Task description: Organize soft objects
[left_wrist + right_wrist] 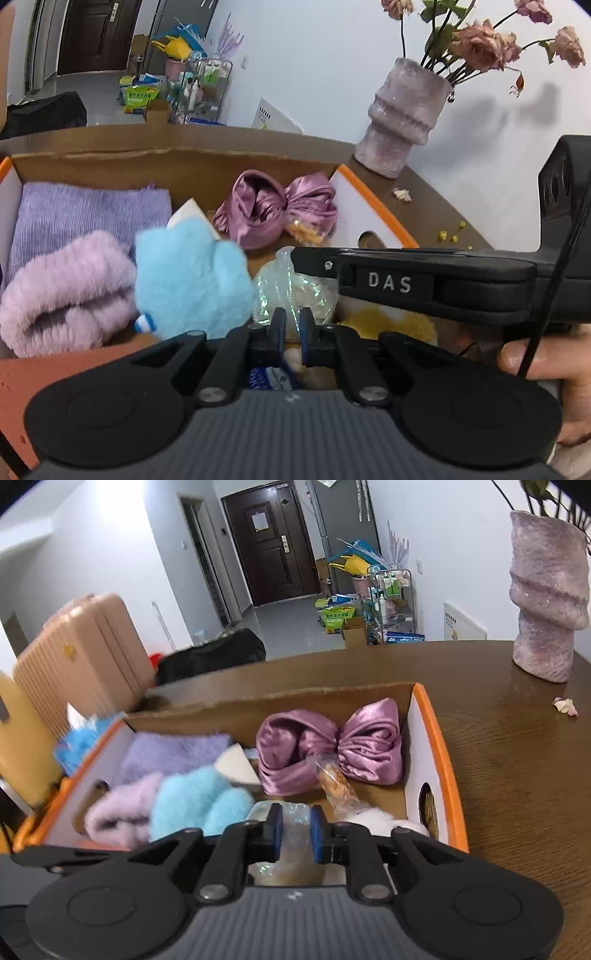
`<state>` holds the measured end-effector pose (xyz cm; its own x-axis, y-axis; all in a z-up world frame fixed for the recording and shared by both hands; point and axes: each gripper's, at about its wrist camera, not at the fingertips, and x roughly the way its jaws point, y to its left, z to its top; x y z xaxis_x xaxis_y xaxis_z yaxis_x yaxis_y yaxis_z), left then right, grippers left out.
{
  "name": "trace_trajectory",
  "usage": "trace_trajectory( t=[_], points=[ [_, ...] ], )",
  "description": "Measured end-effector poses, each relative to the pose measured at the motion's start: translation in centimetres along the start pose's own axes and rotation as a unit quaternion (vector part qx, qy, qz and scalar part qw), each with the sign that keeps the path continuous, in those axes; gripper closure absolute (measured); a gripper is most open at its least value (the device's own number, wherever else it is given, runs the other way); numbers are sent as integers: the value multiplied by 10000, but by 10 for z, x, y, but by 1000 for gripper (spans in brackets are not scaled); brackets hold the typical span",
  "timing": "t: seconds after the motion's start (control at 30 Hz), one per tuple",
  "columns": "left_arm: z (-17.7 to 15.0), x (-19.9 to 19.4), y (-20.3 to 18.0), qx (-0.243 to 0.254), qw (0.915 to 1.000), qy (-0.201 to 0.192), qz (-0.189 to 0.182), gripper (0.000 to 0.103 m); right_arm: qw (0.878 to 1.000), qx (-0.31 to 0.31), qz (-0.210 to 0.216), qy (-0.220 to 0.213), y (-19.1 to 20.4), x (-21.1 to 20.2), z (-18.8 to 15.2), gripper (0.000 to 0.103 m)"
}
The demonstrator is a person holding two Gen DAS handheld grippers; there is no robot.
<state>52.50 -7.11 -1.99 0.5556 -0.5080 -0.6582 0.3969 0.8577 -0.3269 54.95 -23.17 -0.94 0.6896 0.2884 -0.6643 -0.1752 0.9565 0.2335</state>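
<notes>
Both grippers over an orange-edged cardboard box (439,738) on a brown table (517,775), pointing in at its near end. Directly ahead of the right gripper (296,832), and partly between its blue-padded fingers (277,830), a crinkly clear plastic bag (295,814) with shiny contents; jaws slightly apart, a narrow gap showing the plastic through it, no sign of pinching yet. Same bag (291,291) just ahead of the left gripper (293,325), whose jaws also stand a small way apart with nothing held; impossible to say whether either set of tips touches the film. From the left camera, the right gripper's body crossing in from the right above the bag, tip over its upper edge. Nearer of the two, by the look of it: the right one, already straddling the bag from the near side. Bag roughly rounded, no clear long axis, so likely little need to turn the wrist. Close neighbours: blue fluffy toy (199,805) touching on the left, pale purple fuzzy roll (118,812) beyond that, lilac towel (170,753) at the back left, pink satin bow (328,753) and a snack packet (334,779) further in, something white and fluffy (373,819) to the right. Probable risk: slippery film sliding out, or blue fur caught in the grip.
</notes>
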Motion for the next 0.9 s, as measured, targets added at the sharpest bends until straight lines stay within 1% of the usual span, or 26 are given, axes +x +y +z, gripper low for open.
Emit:
trace_trajectory(
  t=[0.1,0.13,0.17,0.2,0.23,0.3,0.4,0.47,0.5,0.53,0.57,0.6,0.63,0.67,0.7,0.73,0.77,0.83,0.9],
  points=[
    [1,-13,5,-27,9999,-109,4,84,10000,-84,7,-17,4,-5,1,81],
    [4,-20,4,29,9998,-181,66,76,9999,-83,38,-44,6,-10,4,71],
    [5,-30,2,89,9995,-255,150,69,9999,-80,61,-103,7,-18,5,65],
    [7,-41,-1,170,9991,-333,223,68,9997,-79,36,-212,9,-29,9,49],
    [8,-55,-3,276,9984,-415,278,68,9994,-114,-10,-340,9,-42,11,41],
    [10,-84,-8,492,9961,-582,445,65,9981,-210,-106,-576,12,-70,18,42],
    [13,-128,-14,675,9899,-904,857,60,9955,-306,-229,-863,12,-114,24,41],
    [11,-156,-15,657,9858,-1129,1059,54,9933,-332,-340,-1055,10,-143,23,28],
    [10,-170,-16,624,9844,-1220,1101,51,9919,-349,-380,-1157,10,-157,21,26],
    [8,-182,-16,571,9833,-1308,1125,44,9906,-382,-414,-1243,11,-169,19,24],
    [4,-195,-15,540,9819,-1398,1159,38,9894,-422,-462,-1309,12,-182,15,22],
    [-2,-205,-16,549,9797,-1485,1233,36,9883,-468,-504,-1361,11,-195,9,20],
    [-8,-212,-17,574,9773,-1540,1333,32,9871,-528,-541,-1413,12,-202,2,16],
    [-14,-218,-19,613,9748,-1582,1449,25,9851,-612,-599,-1492,13,-211,-6,13],
    [-23,-224,-20,681,9713,-1647,1575,20,9829,-672,-675,-1575,15,-217,-15,12],
    [-32,-229,-22,751,9667,-1766,1690,11,9804,-731,-758,-1664,16,-224,-25,12],
    [-41,-234,-23,809,9618,-1910,1787,6,9778,-787,-805,-1770,17,-229,-37,12],
    [-60,-243,-26,928,9490,-2265,1989,4,9725,-840,-824,-2008,19,-236,-59,10],
    [-76,-247,-28,1045,9372,-2528,2163,2,9645,-899,-795,-2351,22,-243,-82,8]
  ],
)
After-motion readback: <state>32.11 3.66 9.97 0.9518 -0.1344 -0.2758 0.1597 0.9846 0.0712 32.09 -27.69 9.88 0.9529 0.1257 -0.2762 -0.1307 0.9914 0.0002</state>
